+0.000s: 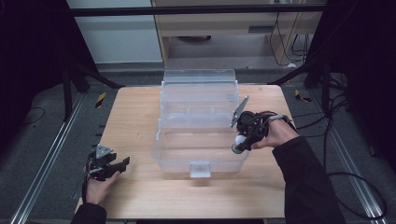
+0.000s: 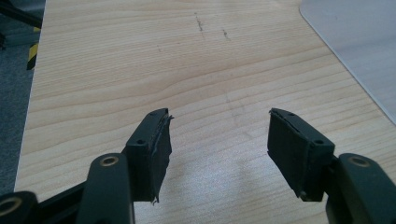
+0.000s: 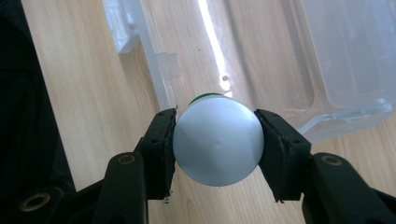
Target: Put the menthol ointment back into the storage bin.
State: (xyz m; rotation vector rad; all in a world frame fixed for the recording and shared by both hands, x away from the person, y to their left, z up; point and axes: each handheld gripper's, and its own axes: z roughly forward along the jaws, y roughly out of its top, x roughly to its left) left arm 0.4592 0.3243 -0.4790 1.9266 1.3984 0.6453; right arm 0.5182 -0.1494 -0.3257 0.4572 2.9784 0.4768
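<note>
While the left gripper (image 1: 122, 163) sits low over the wooden table (image 1: 135, 121) near its front left corner, its 2 jaws stand spread with only bare wood between them. At mid-table lies a clear plastic box (image 1: 198, 122), its lid tipped back on the far side. At the box's right front corner, the right gripper (image 1: 239, 144) pinches a small white bottle (image 3: 218, 143) with a green end, both pads against its sides.
</note>
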